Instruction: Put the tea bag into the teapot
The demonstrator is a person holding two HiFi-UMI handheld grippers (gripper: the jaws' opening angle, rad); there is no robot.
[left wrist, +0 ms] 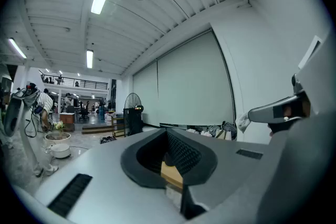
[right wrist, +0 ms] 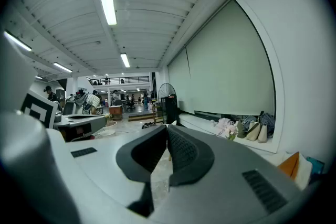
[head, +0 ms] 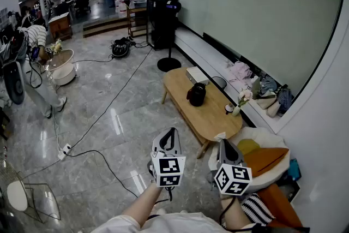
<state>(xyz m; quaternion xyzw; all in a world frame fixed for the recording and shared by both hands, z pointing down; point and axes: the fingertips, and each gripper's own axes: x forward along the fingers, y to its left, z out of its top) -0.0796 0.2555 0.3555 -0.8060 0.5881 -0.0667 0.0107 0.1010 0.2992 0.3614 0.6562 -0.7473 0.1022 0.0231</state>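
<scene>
Head view: person stands well apart from the low wooden table; the dark teapot sits near the table's middle, with a small flower vase nearer its right edge.

Left gripper: jaws drawn together at the tips, nothing between them. Its own view shows only tan table and floor through the gap behind the tips.

Right gripper: jaws clenched, a narrow slit between them in its own view. A small pale scrap sits at its tip, seen from the head view and from the left gripper view. Judged to be the tea bag, pinched at the very tips.

Risks:
- Hold looks thin, at the tips only; the bag could slip out on the way to the table
- A cable trails across the floor to the left, a snag hazard if the approach drifts that way
- The vase stands near the teapot on the approach side; a wide swing of the right gripper could knock it

Not resolvable:
- Whether the teapot lid is on or off; too small here
- Any string or tag on the bag
- The right gripper view does not show the bag plainly, so its identity is a judgement
- Lower arms are cut off at the frame bottom
</scene>
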